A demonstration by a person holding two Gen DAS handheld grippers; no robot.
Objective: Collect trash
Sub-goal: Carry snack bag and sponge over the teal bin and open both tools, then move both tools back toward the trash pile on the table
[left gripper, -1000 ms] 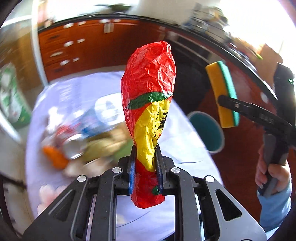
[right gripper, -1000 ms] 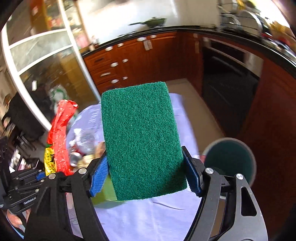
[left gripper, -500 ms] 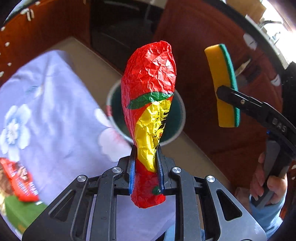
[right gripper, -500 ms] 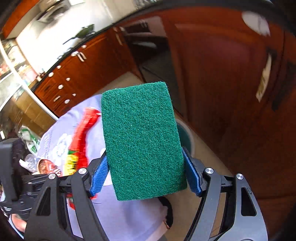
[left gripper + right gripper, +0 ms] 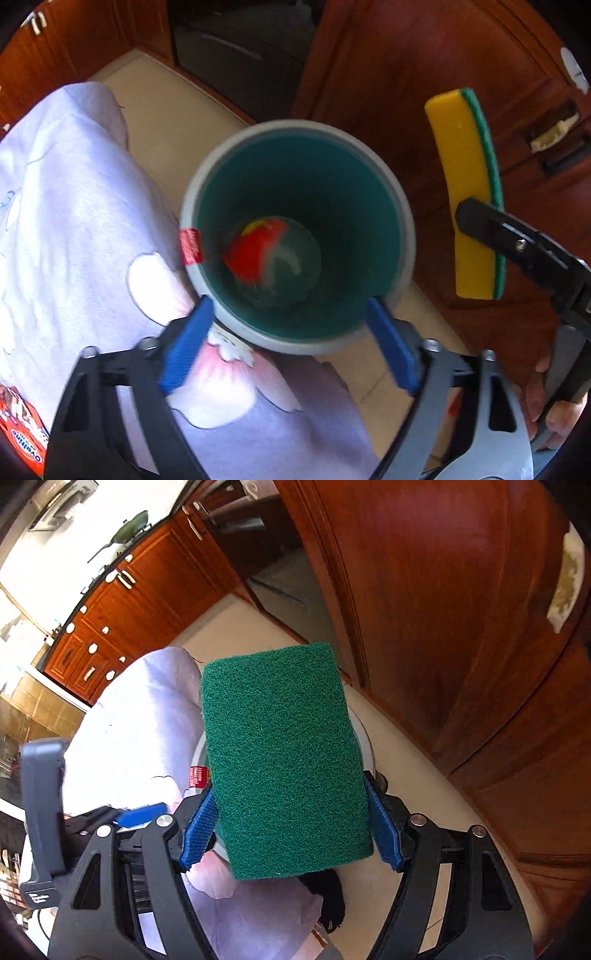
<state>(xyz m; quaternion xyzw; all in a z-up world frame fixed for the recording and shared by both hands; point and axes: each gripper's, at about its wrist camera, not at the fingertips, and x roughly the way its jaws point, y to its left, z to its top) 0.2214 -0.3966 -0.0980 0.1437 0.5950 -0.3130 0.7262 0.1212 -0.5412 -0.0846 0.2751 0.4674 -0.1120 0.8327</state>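
A round bin with a grey rim (image 5: pixel 400 206) and teal inside stands on the floor beside the table. The red and yellow crumpled wrapper (image 5: pixel 253 247) lies blurred deep inside it. My left gripper (image 5: pixel 288 347) is open and empty, right above the bin's near rim. My right gripper (image 5: pixel 290 830) is shut on a sponge with a green scouring face (image 5: pixel 280 757) and holds it above the bin; the left wrist view shows the sponge's yellow side (image 5: pixel 461 184) to the right of the bin. The sponge hides most of the bin in the right wrist view.
The table with a pale lilac flowered cloth (image 5: pixel 74 206) is left of the bin. An orange Ovaltine packet (image 5: pixel 22 435) lies at the cloth's lower left. Red-brown wooden cabinets (image 5: pixel 406 74) stand close behind and right of the bin. Beige floor tiles (image 5: pixel 166 103) lie between.
My left gripper opened and let go of the red and yellow wrapper, which dropped into the bin. Both grippers moved closer over the bin. The right gripper still holds the sponge.
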